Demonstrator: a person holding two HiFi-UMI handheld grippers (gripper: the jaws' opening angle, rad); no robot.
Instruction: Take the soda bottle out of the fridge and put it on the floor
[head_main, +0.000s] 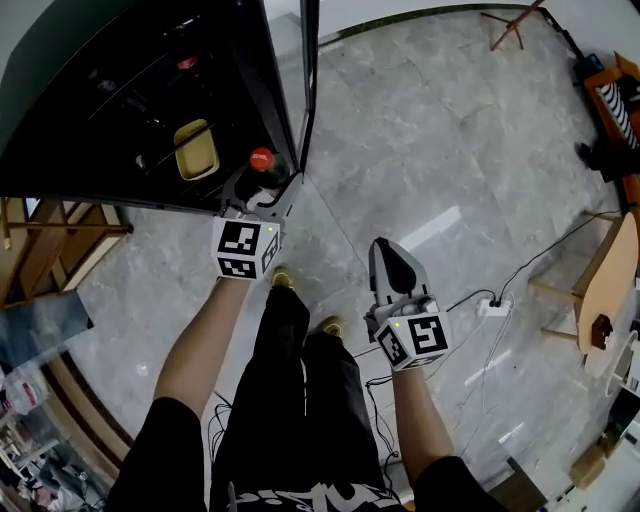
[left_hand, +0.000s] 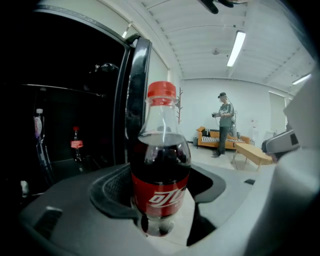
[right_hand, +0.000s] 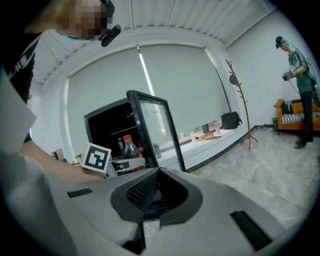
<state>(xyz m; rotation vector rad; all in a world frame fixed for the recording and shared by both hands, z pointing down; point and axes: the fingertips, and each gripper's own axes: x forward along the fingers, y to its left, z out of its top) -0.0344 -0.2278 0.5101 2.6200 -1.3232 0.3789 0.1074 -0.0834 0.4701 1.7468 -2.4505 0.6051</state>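
**Two Tongs Status: Left Tongs (head_main: 266, 185) Clamped on Soda Bottle (left_hand: 161, 170), Right Tongs (head_main: 392, 255) Closed Empty**

**Left unit.** The jaws stand wide apart, with both pads pressed against the red label band of the soda bottle. The bottle sits upright between them. It has a red cap and dark cola up to the shoulder. Its clear base hangs below the pads, with pale floor (head_main: 420, 130) showing beneath.

**Fridge (head_main: 120, 90).** The black cabinet lies ahead and to the left of the left tongs, and its interior is dark. The open glass fridge door (head_main: 308, 70) stands edge-on directly behind the held bottle. In the head view the bottle's cap sits at the cabinet's front corner, beside the door's lower edge. That is just ahead of the left marker cube (head_main: 245, 248). Deeper inside, left of the left tongs, a small bottle (left_hand: 76, 145) with a red label stands upright. A yellow tray (head_main: 197, 150) also lies in the cabinet.

**Right unit.** The jaws are together with the tips meeting, and nothing is between them. The right tongs sit well apart from the left tongs, to their right and nearer the person. They are over bare grey marble floor, with the fridge ahead and slightly left of them. A white power strip (head_main: 492, 306) lies on the floor to their right.

**Background.** Far ahead and right of both tongs stands a second person (left_hand: 225, 125). A wooden coat stand (right_hand: 240, 105) is by the wall.
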